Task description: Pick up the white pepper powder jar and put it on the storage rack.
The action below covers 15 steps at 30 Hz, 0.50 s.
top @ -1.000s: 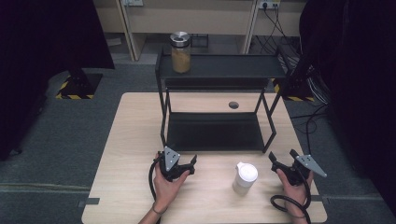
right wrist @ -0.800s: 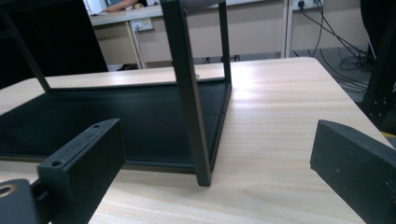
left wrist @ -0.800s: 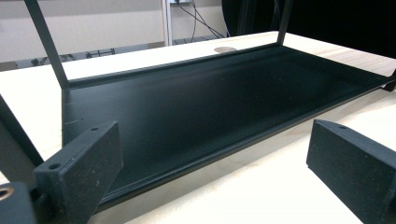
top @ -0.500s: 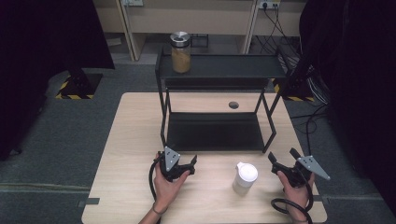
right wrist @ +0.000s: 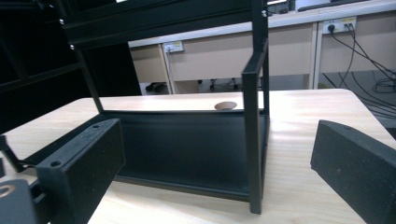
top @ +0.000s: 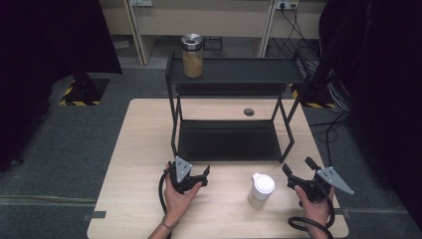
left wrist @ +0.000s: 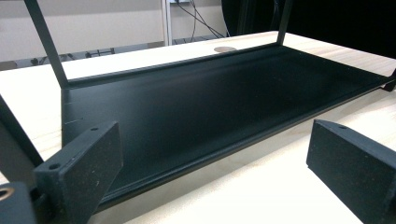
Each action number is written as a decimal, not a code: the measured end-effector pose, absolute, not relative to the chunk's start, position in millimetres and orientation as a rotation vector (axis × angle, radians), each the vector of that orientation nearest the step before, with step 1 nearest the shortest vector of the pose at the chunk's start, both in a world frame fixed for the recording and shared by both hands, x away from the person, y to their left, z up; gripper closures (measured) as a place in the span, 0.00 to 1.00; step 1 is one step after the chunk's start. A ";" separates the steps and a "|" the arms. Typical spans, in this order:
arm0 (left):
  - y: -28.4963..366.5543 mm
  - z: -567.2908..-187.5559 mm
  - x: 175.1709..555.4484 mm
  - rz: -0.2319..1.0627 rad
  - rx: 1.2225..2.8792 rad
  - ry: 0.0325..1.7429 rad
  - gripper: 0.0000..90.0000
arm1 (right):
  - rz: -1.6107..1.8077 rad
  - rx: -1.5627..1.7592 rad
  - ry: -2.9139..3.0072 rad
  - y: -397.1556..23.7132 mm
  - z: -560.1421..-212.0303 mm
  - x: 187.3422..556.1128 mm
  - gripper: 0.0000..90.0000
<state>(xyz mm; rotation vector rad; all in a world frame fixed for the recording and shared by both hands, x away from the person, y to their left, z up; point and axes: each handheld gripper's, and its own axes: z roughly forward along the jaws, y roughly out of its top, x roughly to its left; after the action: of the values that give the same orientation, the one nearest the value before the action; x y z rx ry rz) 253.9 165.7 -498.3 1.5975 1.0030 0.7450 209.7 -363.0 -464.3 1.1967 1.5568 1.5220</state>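
- White lidded cup [top: 261, 188] stands upright on the wooden table [top: 134, 149], at the near edge, between the two grippers and nearer to the right one.
- It looks like a light plastic cup; the smooth wall is probably slippery and may yield under a hard squeeze.
- Best hold is across the body, below the lid.
- Left gripper [top: 194, 175] and right gripper [top: 297, 174] both have jaws spread apart, with nothing between them.
- Black two-level shelf [top: 229, 142] is just beyond.
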 end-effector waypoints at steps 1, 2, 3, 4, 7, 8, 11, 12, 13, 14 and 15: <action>165.7 -498.3 253.9 0.745 1.598 1.003 0.03 | 1.524 1.189 1.557 -362.7 -463.8 208.3 0.03; 165.7 -498.3 254.0 0.744 1.598 1.003 0.03 | 1.529 1.185 1.557 -362.6 -463.2 207.0 0.03; 165.6 -498.2 254.1 0.743 1.597 1.004 0.03 | 1.534 1.183 1.557 -362.4 -462.5 205.7 0.03; 165.6 -498.1 254.1 0.744 1.598 1.004 0.03 | 1.538 1.178 1.557 -362.1 -461.8 204.3 0.03; 165.5 -498.1 254.1 0.744 1.599 1.004 0.03 | 1.555 1.159 1.561 -360.3 -459.4 200.3 0.03; 165.5 -498.2 254.1 0.743 1.598 1.004 0.03 | 1.562 1.151 1.564 -359.4 -458.7 199.0 0.03; 165.6 -498.2 253.9 0.745 1.598 1.003 0.03 | 1.578 1.125 1.575 -356.1 -456.2 195.3 0.03; 165.6 -498.3 254.0 0.744 1.598 1.003 0.03 | 1.583 1.116 1.579 -354.8 -455.2 194.0 0.03; 165.7 -498.3 254.0 0.744 1.598 1.003 0.03 | 1.590 1.107 1.583 -353.7 -454.5 193.0 0.03; 165.8 -498.3 254.0 0.744 1.598 1.003 0.03 | 1.597 1.099 1.587 -352.6 -453.8 191.9 0.03; 165.8 -498.3 254.0 0.744 1.597 1.003 0.03 | 1.602 1.090 1.591 -351.3 -453.0 190.7 0.03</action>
<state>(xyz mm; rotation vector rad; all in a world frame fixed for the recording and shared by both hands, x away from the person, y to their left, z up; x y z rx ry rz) 254.0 165.8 -498.3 1.5970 1.0033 0.7438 190.7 -351.3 -453.0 1.0898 1.5910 1.6025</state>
